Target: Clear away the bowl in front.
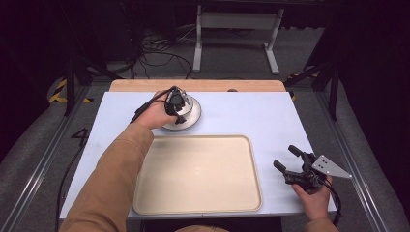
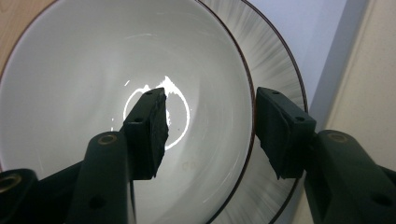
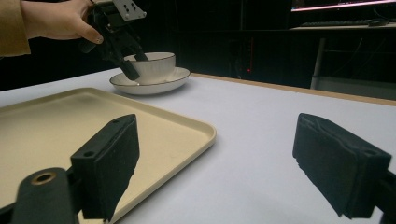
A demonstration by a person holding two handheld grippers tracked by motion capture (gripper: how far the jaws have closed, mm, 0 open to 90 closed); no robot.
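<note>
White china is sitting at the table's far left: one bowl (image 3: 150, 66) on one saucer (image 3: 150, 84), and your left gripper (image 2: 210, 126) is straddling the bowl's rim, jaws apart. One beige tray (image 1: 198, 175) is lying empty mid-table. Your right gripper (image 1: 292, 158) is idling right of it, jaws apart.

Showing one big dark number "4" (image 1: 80, 136) on the grey floor, just left of the counter (image 1: 251, 116). Showing yellow and black warning stripes (image 1: 60, 92) farther back on that floor. Reading no other words anywhere.
</note>
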